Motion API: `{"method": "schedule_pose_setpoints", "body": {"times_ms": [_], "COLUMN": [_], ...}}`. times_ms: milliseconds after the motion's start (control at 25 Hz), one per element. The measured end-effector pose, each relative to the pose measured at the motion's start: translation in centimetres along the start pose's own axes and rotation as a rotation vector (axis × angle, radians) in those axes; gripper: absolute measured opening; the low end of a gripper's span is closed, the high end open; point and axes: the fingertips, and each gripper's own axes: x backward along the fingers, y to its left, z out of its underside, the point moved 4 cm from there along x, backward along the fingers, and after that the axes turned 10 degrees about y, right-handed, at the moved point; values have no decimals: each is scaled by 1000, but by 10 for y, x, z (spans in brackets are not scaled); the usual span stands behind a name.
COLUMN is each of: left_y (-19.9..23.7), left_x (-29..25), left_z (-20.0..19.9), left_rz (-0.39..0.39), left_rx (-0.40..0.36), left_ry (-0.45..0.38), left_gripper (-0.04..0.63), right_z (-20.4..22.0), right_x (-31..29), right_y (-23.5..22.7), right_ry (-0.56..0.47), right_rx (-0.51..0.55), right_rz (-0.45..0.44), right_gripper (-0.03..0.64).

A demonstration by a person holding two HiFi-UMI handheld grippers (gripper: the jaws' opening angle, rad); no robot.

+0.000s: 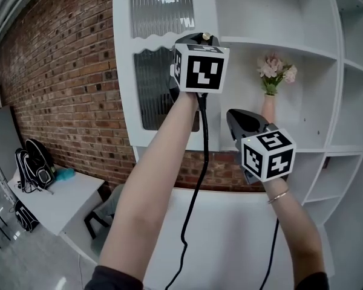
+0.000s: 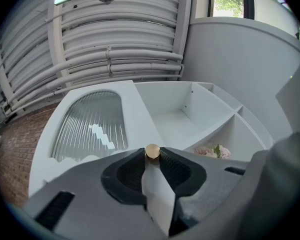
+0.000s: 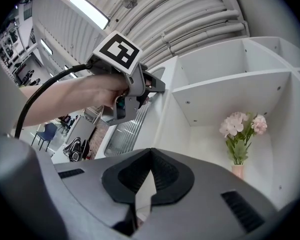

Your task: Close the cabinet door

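The white cabinet door (image 1: 163, 53) with ribbed glass panels (image 2: 92, 124) stands open to the left of the white shelves (image 1: 272, 47). Its small brass knob (image 2: 152, 151) sits between the tips of my left gripper (image 2: 152, 153), which is shut on it. In the head view the left gripper (image 1: 202, 38) is raised at the door's right edge, the knob (image 1: 206, 36) just showing above its marker cube. My right gripper (image 1: 236, 118) hangs lower and to the right, before the shelves, jaws together on nothing. The right gripper view shows its closed tips (image 3: 151, 151) and the left gripper (image 3: 157, 86) at the door.
A vase of pink flowers (image 1: 271, 80) stands on the middle shelf, right of the door. A brick wall (image 1: 66, 89) runs behind on the left, with a white desk (image 1: 66, 201) and a black backpack (image 1: 33, 165) below. A white counter (image 1: 230, 222) lies under my arms.
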Motion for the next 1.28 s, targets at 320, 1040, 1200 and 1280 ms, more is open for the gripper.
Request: {"method": "schedule_pose_setpoints", "body": {"times_ms": [320, 1040, 1200, 1280], "left_y": [2, 19, 16, 11], "left_x": [21, 127, 151, 165], "left_z": [1, 156, 193, 214], "left_rz": [9, 82, 94, 109], "left_rx": [8, 129, 148, 141], "left_ry": [9, 184, 229, 253], "left_gripper": [97, 34, 28, 25], "right_z": [5, 50, 71, 84], "right_x": [16, 25, 28, 31], "right_y": [8, 66, 75, 80], "right_ry": [19, 98, 124, 137], "right_rx": [-13, -94, -133, -159], "right_rz": [14, -20, -31, -35], "right_gripper": [0, 0, 0, 0]}}
